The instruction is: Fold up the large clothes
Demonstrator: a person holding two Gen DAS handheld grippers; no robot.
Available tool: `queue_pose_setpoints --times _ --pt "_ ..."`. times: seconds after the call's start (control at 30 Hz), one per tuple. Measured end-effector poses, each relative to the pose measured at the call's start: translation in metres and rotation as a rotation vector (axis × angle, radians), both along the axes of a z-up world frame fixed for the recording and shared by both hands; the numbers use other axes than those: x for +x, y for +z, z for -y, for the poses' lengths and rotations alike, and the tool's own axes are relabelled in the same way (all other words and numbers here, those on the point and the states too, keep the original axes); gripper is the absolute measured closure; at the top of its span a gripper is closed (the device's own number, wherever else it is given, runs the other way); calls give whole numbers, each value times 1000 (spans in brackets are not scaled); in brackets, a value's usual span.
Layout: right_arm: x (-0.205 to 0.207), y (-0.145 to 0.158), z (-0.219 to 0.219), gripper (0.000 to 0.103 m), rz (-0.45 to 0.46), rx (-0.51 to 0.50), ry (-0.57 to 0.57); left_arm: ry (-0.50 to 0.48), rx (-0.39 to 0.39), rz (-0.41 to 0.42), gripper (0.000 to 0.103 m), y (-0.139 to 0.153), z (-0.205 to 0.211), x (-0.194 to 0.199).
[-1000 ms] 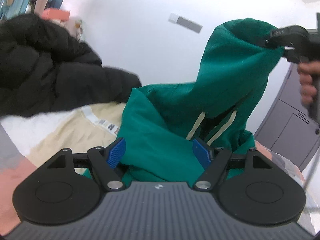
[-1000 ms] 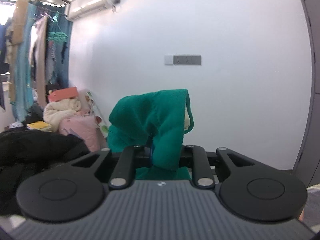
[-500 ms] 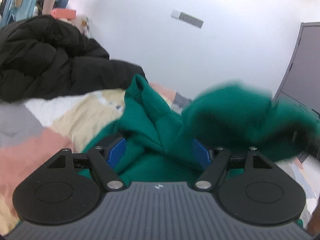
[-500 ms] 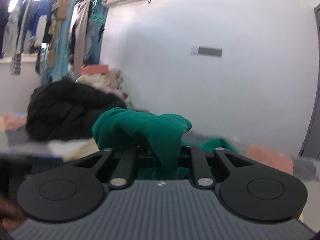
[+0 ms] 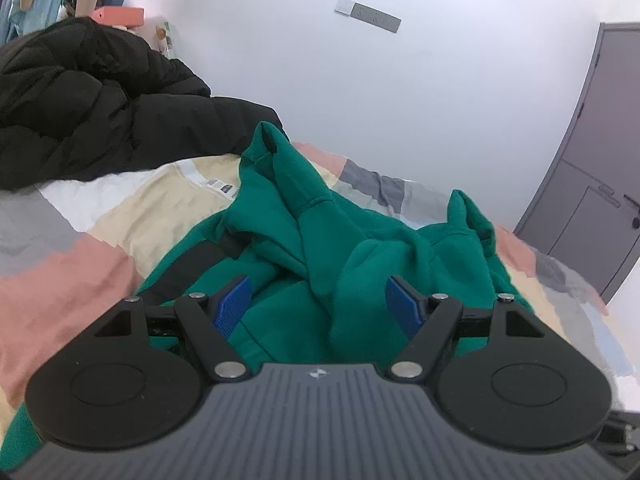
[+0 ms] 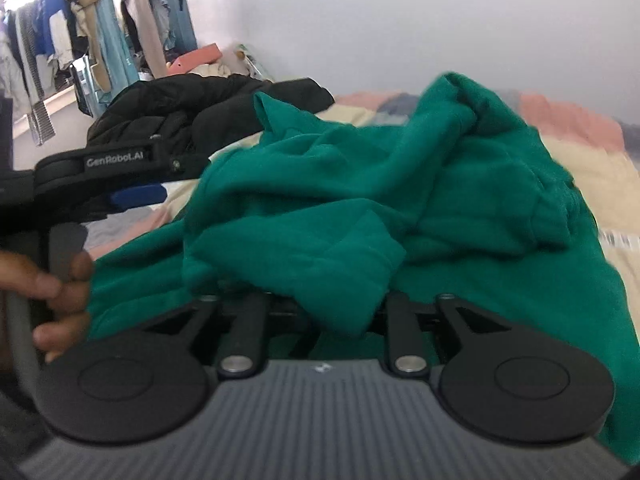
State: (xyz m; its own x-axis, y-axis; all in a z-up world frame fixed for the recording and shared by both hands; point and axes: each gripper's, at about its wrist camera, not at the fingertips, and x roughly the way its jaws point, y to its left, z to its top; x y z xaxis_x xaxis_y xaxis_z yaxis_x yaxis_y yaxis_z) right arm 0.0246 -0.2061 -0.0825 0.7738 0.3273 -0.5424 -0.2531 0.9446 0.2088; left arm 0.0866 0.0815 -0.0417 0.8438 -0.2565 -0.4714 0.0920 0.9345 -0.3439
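A green hoodie (image 5: pixel 320 232) lies crumpled on the bed; it also fills the right wrist view (image 6: pixel 400 184). My left gripper (image 5: pixel 318 300) is open, its blue pads (image 5: pixel 232 304) wide apart over the hoodie's folds, holding nothing. It shows from the side in the right wrist view (image 6: pixel 120 196), at the left. My right gripper (image 6: pixel 320 304) is shut on a fold of the green hoodie, which drapes over the fingers and hides the tips. It is low over the garment.
A black puffer jacket (image 5: pixel 92 104) is piled at the bed's far left; it also shows in the right wrist view (image 6: pixel 192 108). The bed cover (image 5: pixel 72 264) is patchwork pink, cream and grey. A grey door (image 5: pixel 592 184) stands right. Clothes hang on a rack (image 6: pixel 80 32).
My right gripper has come down from high in the air, bringing the hood down onto the bed. The hoodie now lies heaped. My left gripper stays open.
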Motion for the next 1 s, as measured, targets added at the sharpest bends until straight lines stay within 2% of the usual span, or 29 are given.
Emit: queue_pose_setpoints --times 0.03,0.1,0.3,0.47,0.6,0.7,0.8,1.0 --pt "-2 2 0 49 -9 1 -3 -6 -16 0 25 1 -1 0" --pt "-12 6 2 37 -3 -12 -10 -24 -41 6 25 3 -4 -1" --pt "-44 16 26 37 64 21 -17 -78 -107 19 25 8 -5 -2" --pt "-52 24 45 34 134 73 -98 -147 -144 5 25 5 -1 3" --pt "-29 18 33 34 121 53 -85 -210 -123 -39 26 -5 14 13" --pt "-4 9 22 35 95 37 -69 -210 -110 -74 26 -13 20 20" --pt "21 4 22 35 61 74 -82 -196 -105 -104 26 -21 20 27" --pt "89 7 24 35 53 63 -137 -166 -212 -69 26 -24 -2 48"
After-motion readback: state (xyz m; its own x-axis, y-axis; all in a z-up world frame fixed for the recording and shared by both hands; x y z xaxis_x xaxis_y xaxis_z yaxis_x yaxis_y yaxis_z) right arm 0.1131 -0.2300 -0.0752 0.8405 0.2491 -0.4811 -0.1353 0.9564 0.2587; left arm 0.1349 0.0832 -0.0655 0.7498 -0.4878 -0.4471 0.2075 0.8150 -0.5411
